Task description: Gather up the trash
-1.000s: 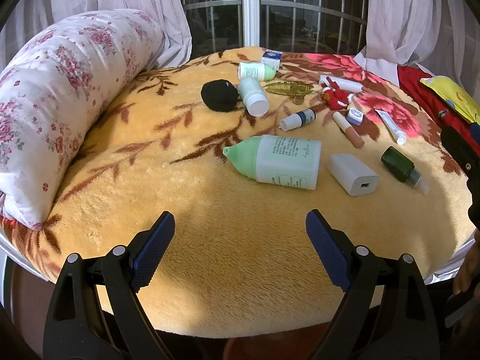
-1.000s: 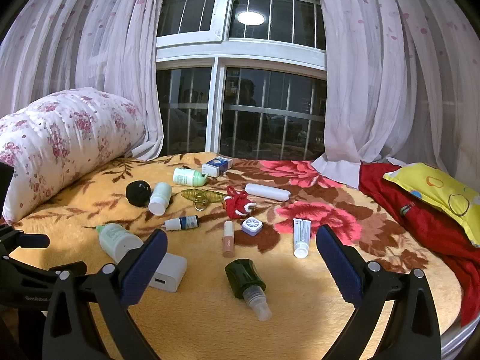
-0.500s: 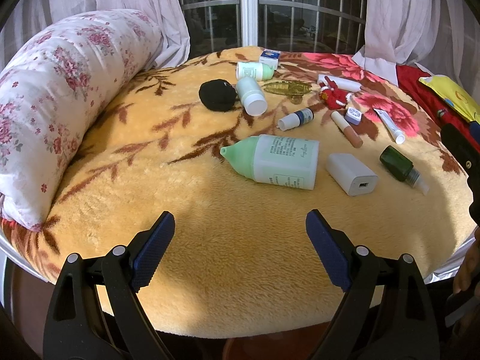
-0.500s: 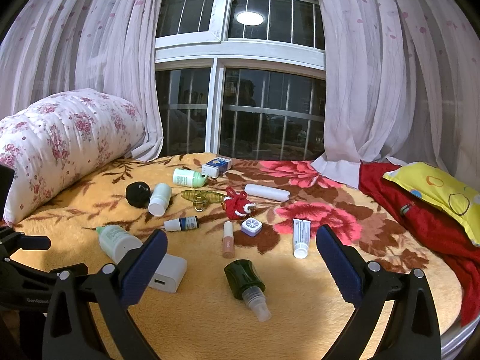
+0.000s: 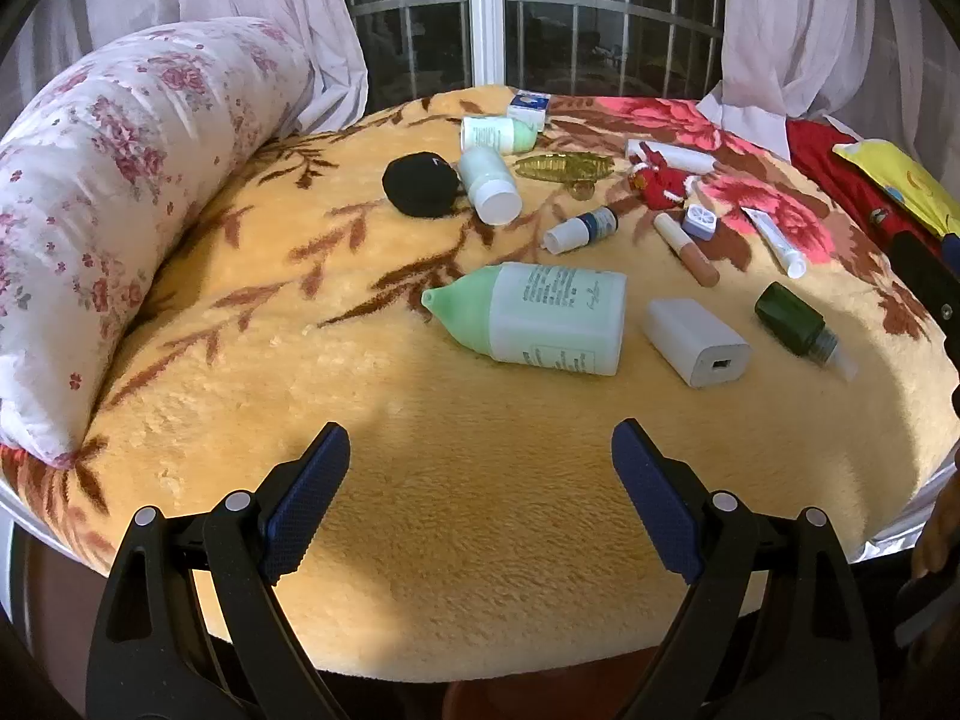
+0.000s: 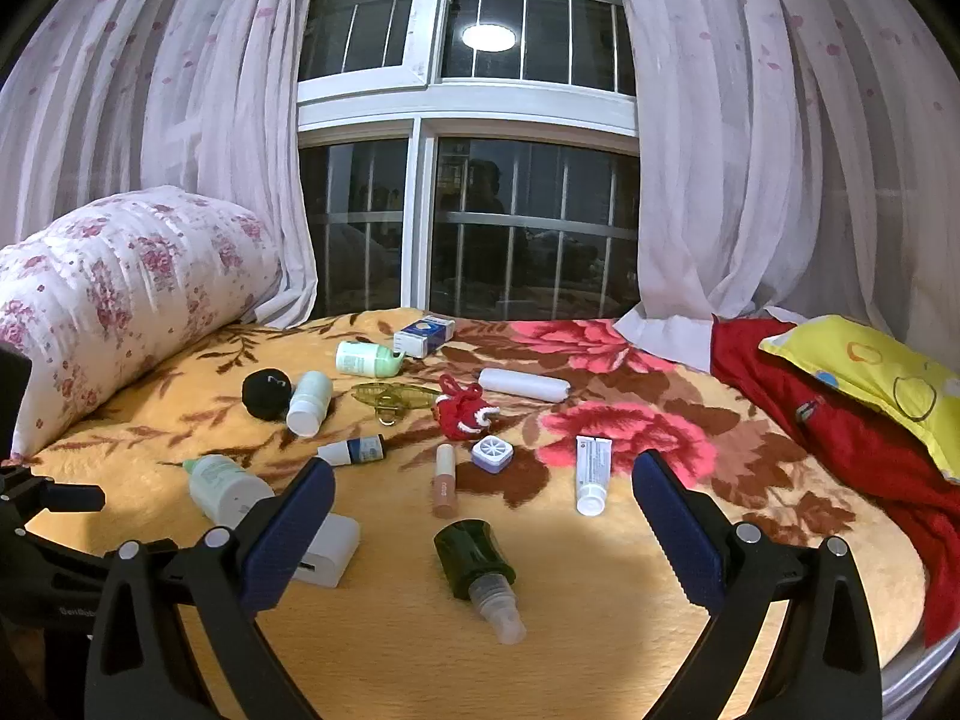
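hovering: left claw (image 5: 480,492) jaws wide apart, empty, over the near edge of the bed (image 5: 480,570) | right claw (image 6: 483,528) jaws apart, empty (dark green spray bottle (image 6: 474,558) lies between them) | big pale green bottle (image 5: 540,318) lies on its side mid-blanket, white charger (image 5: 696,342) just beside it | floral pillow (image 5: 108,192) on the left

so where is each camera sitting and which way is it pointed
Left wrist: on the left hand-held gripper, looking down over the blanket at the big green-capped bottle; its open fingers show, and a hand at the right edge.
Right wrist: on the right hand-held gripper, looking towards the window; its open fingers show.
Both views share the dark green spray bottle and white charger.
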`<state>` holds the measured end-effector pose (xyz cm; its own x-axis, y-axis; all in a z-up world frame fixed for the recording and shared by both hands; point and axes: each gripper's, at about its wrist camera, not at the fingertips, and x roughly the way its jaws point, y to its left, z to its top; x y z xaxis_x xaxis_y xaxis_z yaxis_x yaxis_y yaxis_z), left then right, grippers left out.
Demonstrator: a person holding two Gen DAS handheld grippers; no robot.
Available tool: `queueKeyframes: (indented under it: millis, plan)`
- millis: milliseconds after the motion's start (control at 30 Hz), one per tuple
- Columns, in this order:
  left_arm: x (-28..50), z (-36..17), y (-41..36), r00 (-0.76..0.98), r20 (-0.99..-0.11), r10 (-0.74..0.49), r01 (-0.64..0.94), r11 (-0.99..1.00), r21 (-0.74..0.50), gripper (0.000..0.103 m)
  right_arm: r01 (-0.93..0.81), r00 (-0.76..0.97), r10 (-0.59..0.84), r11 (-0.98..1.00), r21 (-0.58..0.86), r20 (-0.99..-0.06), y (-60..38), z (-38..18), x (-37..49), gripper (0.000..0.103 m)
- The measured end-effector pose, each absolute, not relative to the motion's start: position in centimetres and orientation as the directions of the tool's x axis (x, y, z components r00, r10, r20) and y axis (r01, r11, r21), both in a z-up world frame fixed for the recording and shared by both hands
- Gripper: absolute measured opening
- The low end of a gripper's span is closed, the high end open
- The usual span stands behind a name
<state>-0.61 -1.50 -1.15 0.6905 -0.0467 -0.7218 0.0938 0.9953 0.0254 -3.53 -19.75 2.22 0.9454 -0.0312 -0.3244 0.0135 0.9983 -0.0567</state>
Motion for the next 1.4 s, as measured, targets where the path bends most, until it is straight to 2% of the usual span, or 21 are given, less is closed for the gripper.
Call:
queueKeyframes:
  millis: [133, 300, 500, 767, 833, 867, 900, 933, 967, 1167, 1233, 1267, 1300, 1367, 1400]
  plan:
    - [-0.1, -1.2, -0.9, 0.68, -0.729, -0.084, 0.117, 0.993, -0.006, 0.087, 0.017, 0.946, -0.034, 0.998, -0.055, -0.322, -19.9, 2.2, -3.6, 0.098]
    - [1.5, -0.8, 0.2, 0.646, -0.734, -0.21, 0.209, 0.973, -0.095, 0.087, 0.022, 0.946, -0.033, 0.999, -0.038, -0.322, -20.5, 2.0, -3.5, 0.098]
    - [3.6, -0.5, -1.4, 0.647, -0.722, -0.246, 0.279, 0.957, -0.077, 0.089, 0.035, 0.947, -0.039, 0.999, -0.017, -0.319, -21.3, 1.9, -3.5, 0.098]
    - [7.1, -2.7, -3.0, 0.615, -0.761, -0.205, 0.291, 0.956, -0.022, 0.089, 0.037, 0.951, -0.036, 0.999, -0.002, -0.309, -21.9, 1.9, -3.9, 0.098]
    - [7.4, -3.2, -3.2, 0.613, -0.763, -0.207, 0.298, 0.954, -0.019, 0.084, 0.027, 0.949, -0.023, 1.0, 0.008, -0.316, -22.0, 1.9, -3.8, 0.098]
    - [7.4, -3.3, -3.1, 0.609, -0.763, -0.216, 0.304, 0.952, -0.026, 0.066, 0.019, 0.947, -0.013, 1.0, 0.016, -0.321, -22.0, 1.8, -3.8, 0.098]
    - [7.4, -3.3, -3.2, 0.602, -0.766, -0.226, 0.314, 0.949, -0.034, 0.032, 0.014, 0.945, -0.006, 1.0, 0.022, -0.326, -22.1, 1.8, -3.7, 0.098]
    - [7.4, -3.4, -3.2, 0.593, -0.769, -0.238, 0.32, 0.946, -0.046, 0.02, 0.014, 0.943, -0.005, 1.0, 0.025, -0.332, -22.2, 1.7, -3.6, 0.098]
    - [7.3, -3.5, -3.1, 0.595, -0.768, -0.238, 0.314, 0.948, -0.051, 0.018, 0.016, 0.941, -0.007, 1.0, 0.024, -0.337, -22.2, 1.6, -3.5, 0.098]
    - [6.6, -3.3, -2.6, 0.614, -0.755, -0.231, 0.302, 0.952, -0.046, 0.018, 0.025, 0.935, -0.018, 1.0, 0.016, -0.355, -21.9, 1.2, -3.1, 0.098]
    - [6.7, -2.9, -2.5, 0.616, -0.753, -0.233, 0.297, 0.953, -0.052, 0.024, 0.024, 0.935, -0.019, 1.0, 0.011, -0.354, -21.6, 1.1, -3.1, 0.098]
    - [6.9, -2.5, -2.5, 0.618, -0.748, -0.24, 0.294, 0.954, -0.063, 0.031, 0.023, 0.935, -0.018, 1.0, 0.01, -0.354, -21.6, 1.1, -3.1, 0.098]
    - [7.0, -2.2, -2.5, 0.621, -0.744, -0.246, 0.285, 0.955, -0.078, 0.044, 0.022, 0.935, -0.018, 1.0, 0.007, -0.354, -21.5, 1.1, -3.0, 0.098]
    - [7.4, -1.2, -2.8, 0.63, -0.73, -0.265, 0.273, 0.956, -0.111, 0.06, 0.022, 0.936, -0.022, 1.0, -0.005, -0.353, -21.4, 1.1, -3.0, 0.098]
    - [7.6, -0.9, -3.0, 0.632, -0.727, -0.27, 0.272, 0.955, -0.119, 0.063, 0.022, 0.936, -0.025, 1.0, -0.013, -0.35, -21.3, 1.1, -3.1, 0.098]
